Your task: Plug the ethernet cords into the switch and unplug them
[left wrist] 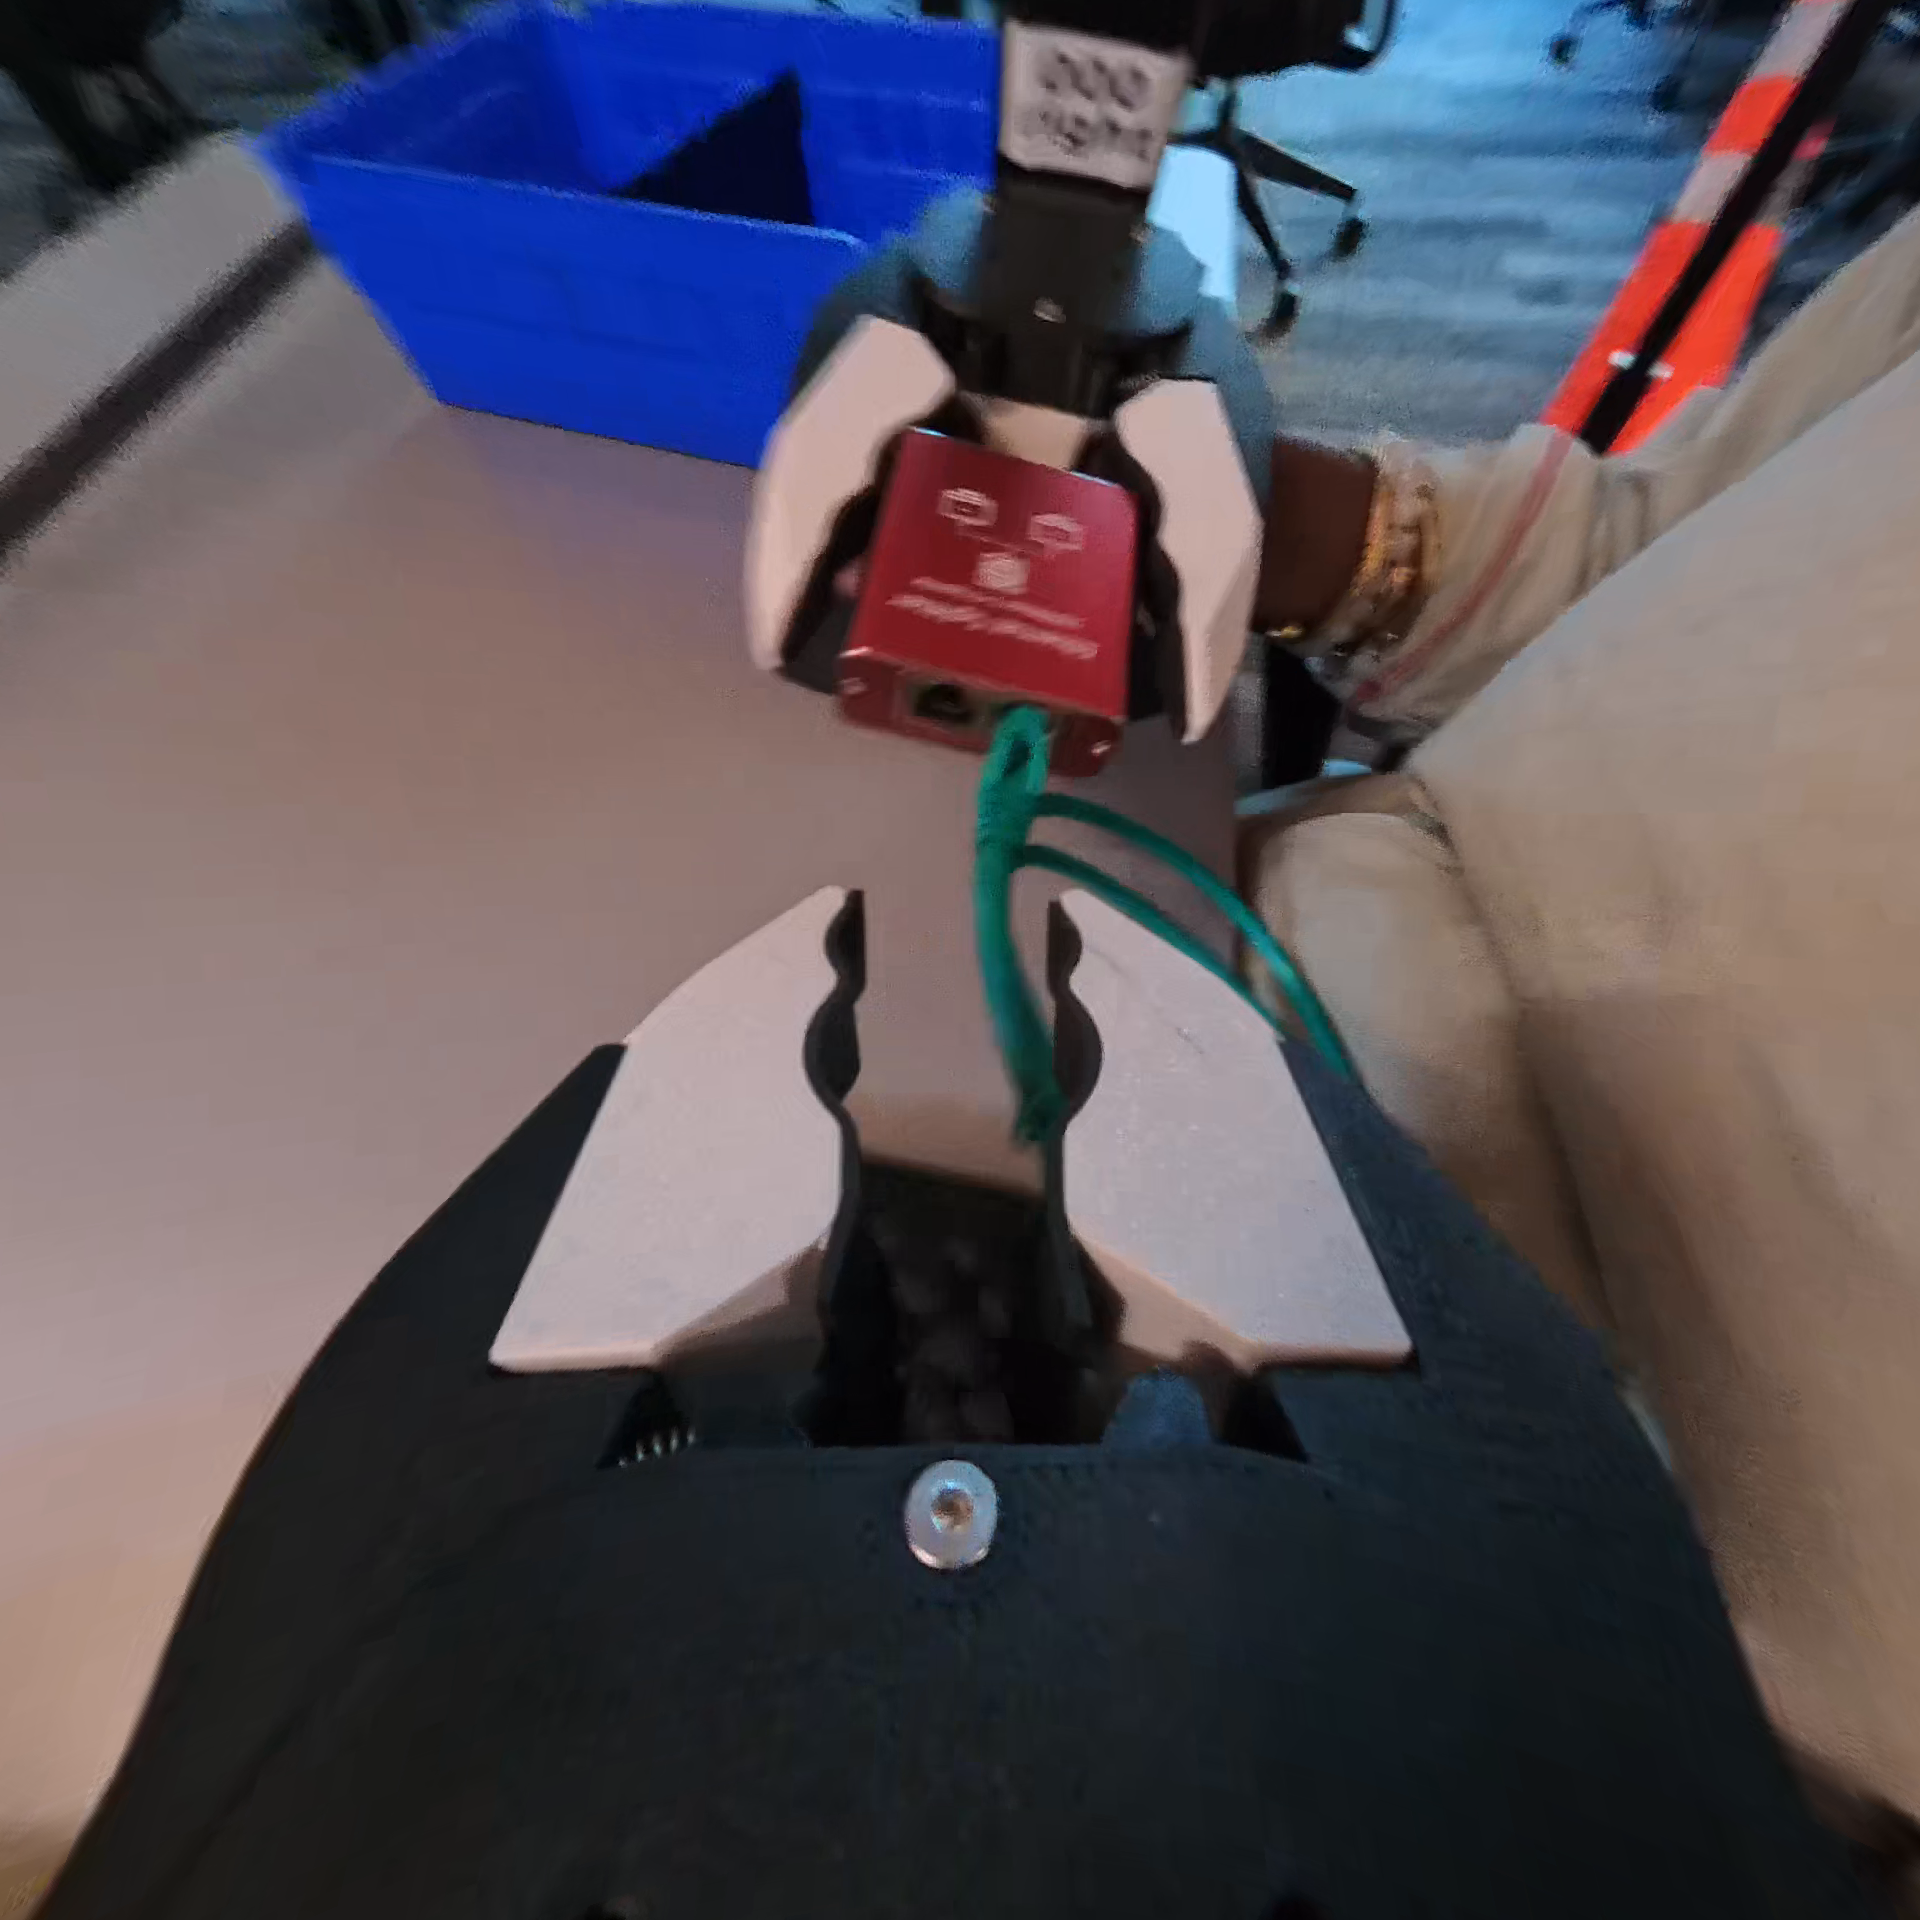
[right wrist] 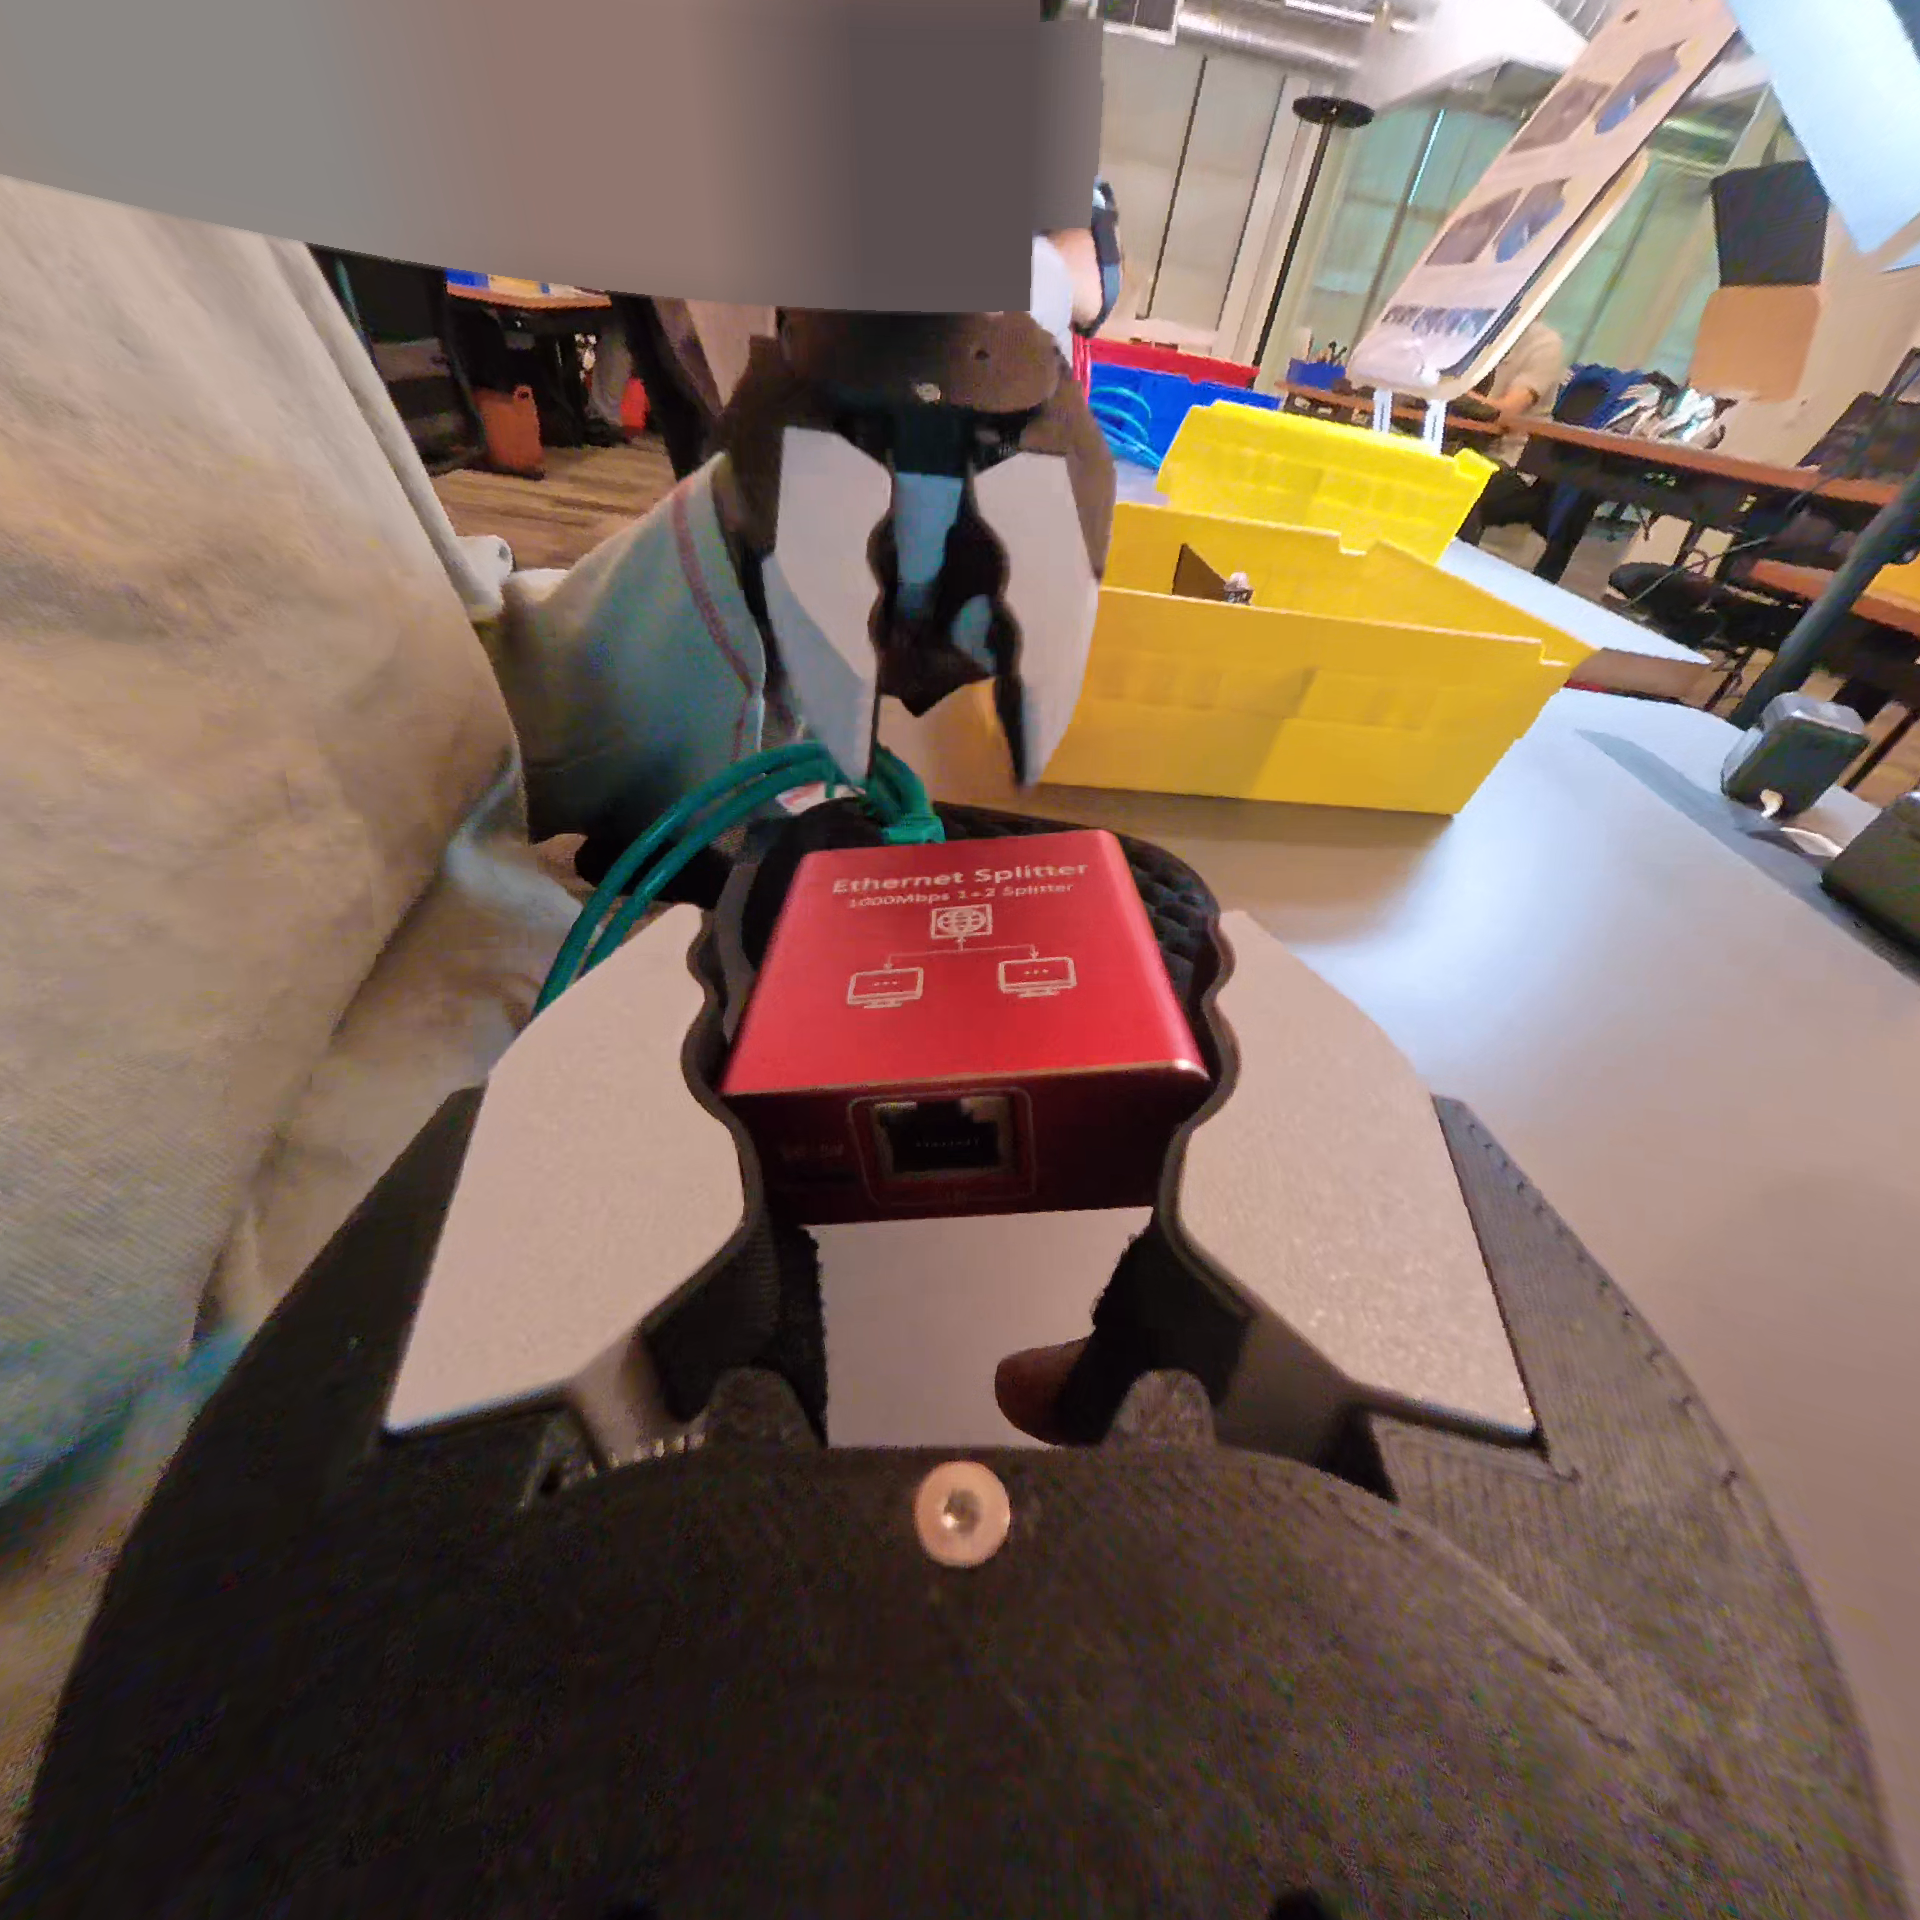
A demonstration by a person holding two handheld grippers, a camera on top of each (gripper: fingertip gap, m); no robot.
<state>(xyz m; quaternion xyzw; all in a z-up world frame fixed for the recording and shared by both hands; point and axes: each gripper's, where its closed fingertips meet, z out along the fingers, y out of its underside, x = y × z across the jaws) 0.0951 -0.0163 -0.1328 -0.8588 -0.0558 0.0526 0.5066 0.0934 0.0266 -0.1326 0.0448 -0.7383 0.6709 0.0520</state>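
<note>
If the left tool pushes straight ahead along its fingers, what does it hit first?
Most likely the green ethernet cord, already lying in the gap of the open left tool. Beyond it comes the red switch, clamped in the right tool, though depth is hard to judge.

switch (right wrist: 961,997) between fingers (right wrist: 592,1174), bin (right wrist: 1288,665) behind

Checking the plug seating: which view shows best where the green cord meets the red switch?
The left wrist view: the green cord runs into the near face of the red switch, beside an empty port. The right wrist view shows only the cord's connector behind the switch; that junction is hidden.
</note>
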